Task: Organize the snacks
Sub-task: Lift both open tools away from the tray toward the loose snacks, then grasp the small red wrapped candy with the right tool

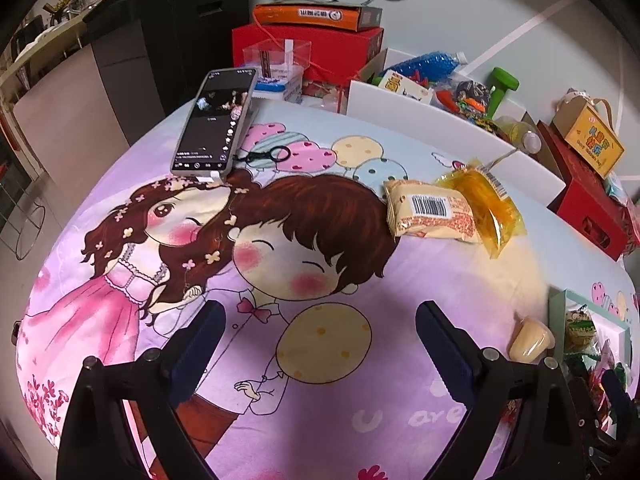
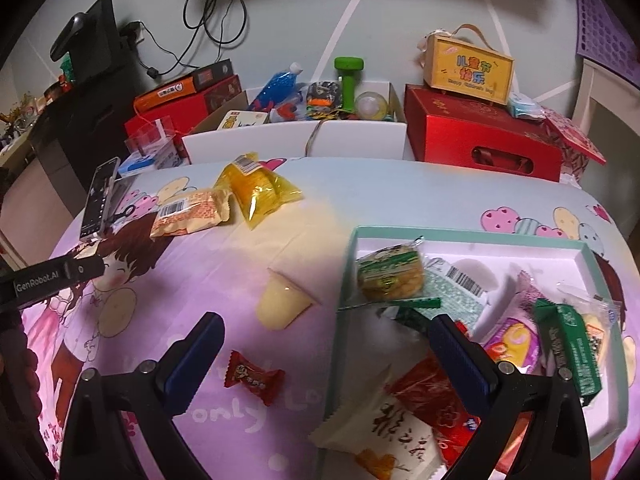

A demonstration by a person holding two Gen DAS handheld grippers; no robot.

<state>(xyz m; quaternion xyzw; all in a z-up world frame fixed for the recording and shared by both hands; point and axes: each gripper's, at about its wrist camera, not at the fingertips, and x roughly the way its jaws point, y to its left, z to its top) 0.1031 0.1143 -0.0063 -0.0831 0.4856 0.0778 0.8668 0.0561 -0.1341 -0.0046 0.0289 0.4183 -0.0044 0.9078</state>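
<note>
Lying on the cartoon bedsheet (image 2: 240, 432) at ten o'clock from the right gripper (image 2: 326, 346), the jelly cup (image 2: 283, 305) is judged light, smooth and slippery; a grip across its tapered plastic wall is advised. The red candy (image 2: 254, 376) is crinkly-wrapped. Soft foil packets fill the teal-rimmed box (image 2: 460, 236). Both jaws are seen wide and empty, the left gripper (image 1: 320, 340) included.

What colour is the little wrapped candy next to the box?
Red, with twisted ends. The candy shows best in the right wrist view.
</note>
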